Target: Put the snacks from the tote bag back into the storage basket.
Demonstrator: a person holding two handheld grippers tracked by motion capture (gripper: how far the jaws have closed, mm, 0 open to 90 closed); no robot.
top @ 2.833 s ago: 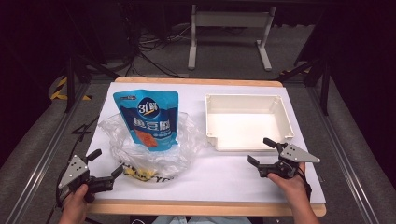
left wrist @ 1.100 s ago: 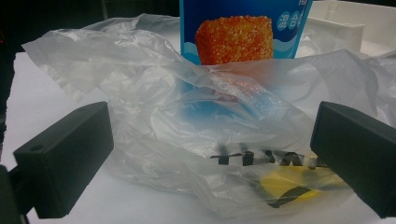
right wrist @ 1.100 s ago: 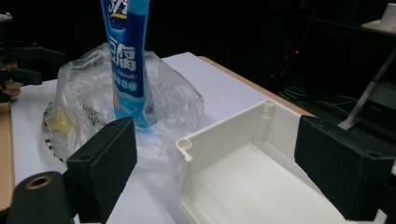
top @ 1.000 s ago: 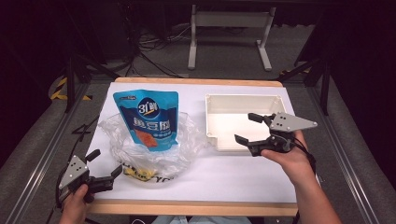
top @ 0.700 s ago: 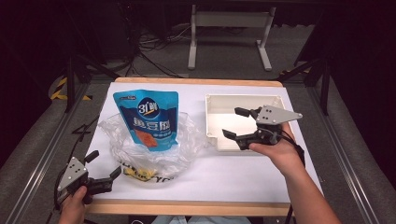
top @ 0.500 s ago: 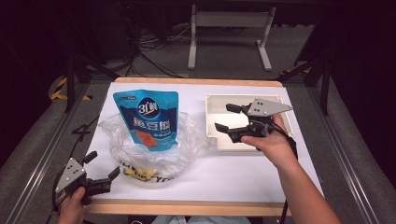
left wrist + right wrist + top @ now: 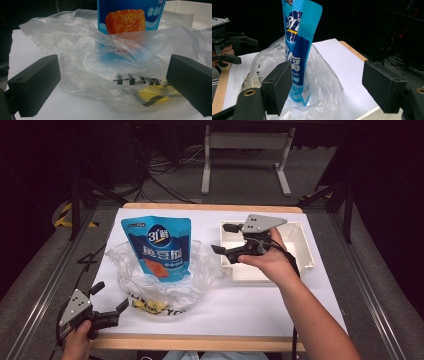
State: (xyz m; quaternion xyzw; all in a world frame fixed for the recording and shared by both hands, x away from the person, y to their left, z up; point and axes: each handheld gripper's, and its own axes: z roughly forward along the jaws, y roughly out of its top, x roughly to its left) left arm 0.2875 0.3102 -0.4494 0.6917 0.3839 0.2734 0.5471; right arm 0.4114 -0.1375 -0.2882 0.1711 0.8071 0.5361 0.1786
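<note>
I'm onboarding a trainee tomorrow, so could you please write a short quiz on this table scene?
1. True or false: the blue stand-up snack pouch stands inside the clear crinkled plastic bag.
2. Over which object does the right hand-held gripper hover: A) white shallow plastic tray, B) wooden table edge, C) floor?
3. What lies between the left hand-held gripper's jaws?

Key:
1. True.
2. A; its open jaws point toward the pouch.
3. Nothing; they stand open, facing the bag from the table's near corner.
</note>
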